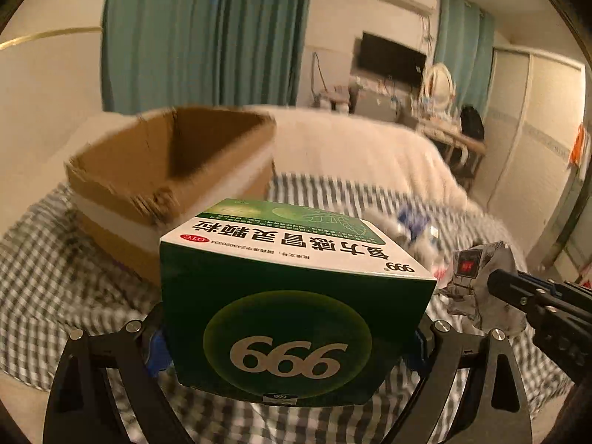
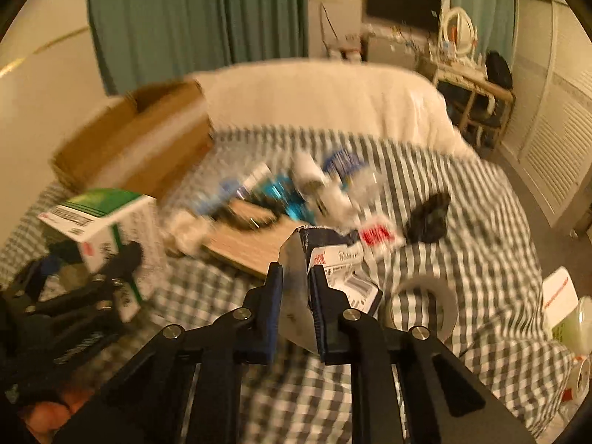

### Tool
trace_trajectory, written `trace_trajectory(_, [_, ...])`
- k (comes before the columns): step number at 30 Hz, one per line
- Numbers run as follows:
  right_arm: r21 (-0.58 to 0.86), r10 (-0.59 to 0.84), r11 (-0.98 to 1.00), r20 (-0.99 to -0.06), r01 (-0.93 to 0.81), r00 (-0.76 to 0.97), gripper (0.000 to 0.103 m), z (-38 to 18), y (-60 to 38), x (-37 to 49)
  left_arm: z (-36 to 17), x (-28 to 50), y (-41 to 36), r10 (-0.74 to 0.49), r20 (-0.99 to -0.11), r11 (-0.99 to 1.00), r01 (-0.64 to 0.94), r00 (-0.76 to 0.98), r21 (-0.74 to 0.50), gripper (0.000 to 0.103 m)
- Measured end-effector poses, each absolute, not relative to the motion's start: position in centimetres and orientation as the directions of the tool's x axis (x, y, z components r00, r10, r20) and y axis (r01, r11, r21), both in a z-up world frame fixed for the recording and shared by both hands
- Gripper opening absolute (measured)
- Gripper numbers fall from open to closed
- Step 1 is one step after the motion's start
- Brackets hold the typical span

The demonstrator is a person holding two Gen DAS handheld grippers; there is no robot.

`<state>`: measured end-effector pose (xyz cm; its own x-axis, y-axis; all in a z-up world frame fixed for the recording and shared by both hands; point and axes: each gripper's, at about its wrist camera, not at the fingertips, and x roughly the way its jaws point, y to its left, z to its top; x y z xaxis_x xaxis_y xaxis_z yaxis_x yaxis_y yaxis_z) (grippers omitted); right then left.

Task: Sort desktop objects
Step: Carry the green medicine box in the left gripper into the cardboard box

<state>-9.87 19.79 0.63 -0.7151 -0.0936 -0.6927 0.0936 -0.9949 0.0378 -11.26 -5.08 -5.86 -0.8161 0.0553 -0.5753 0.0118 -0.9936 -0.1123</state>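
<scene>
Left wrist view shows our left gripper (image 1: 296,336) clamping the green medicine box (image 1: 296,288) just short of the cardboard box (image 1: 166,170) near the bed's far-left corner, seemingly its destination, while our right gripper (image 2: 296,288) pinches a crumpled wrapper (image 2: 296,259).

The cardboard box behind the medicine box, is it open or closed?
Open. The cardboard box has no lid over it and its brown inside walls show; whether anything lies inside, cannot tell.

the right hand-held gripper (image 2: 294,288) pinches a crumpled silver bag (image 2: 296,259) above the checked bedsheet (image 2: 481,222).
</scene>
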Motion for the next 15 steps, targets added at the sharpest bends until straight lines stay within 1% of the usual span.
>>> trace_trajectory(3, [0.049,-0.165,-0.984,-0.635,0.174,-0.755,0.014,4.5,17.4,-9.4,-2.5,-11.3,-7.5,0.019,-0.518,-0.991,0.054,-0.855,-0.126,0.096])
trace_trajectory(5, [0.075,-0.241,-0.967,-0.592,0.245,-0.769,0.014,7.3,15.2,-9.9,-0.7,-11.7,-9.2,-0.008,-0.486,-0.987,0.084,-0.874,-0.135,0.096])
trace_trajectory(8, [0.125,-0.358,-0.929,-0.54,0.348,-0.762,0.014,10.4,12.1,-11.7,2.1,-13.5,-13.4,-0.082,-0.441,-0.976,0.161,-0.894,-0.144,0.096])
trace_trajectory(11, [0.144,-0.447,-0.888,-0.5,0.437,-0.742,0.014,12.4,8.5,-14.8,2.6,-16.6,-16.8,-0.117,-0.462,-0.97,0.201,-0.879,-0.136,0.096])
trace_trajectory(15, [0.177,-0.514,-0.848,-0.502,0.5,-0.695,0.014,12.3,3.6,-20.0,0.4,-20.6,-19.5,-0.154,-0.531,-0.966,0.239,-0.834,-0.096,0.096])
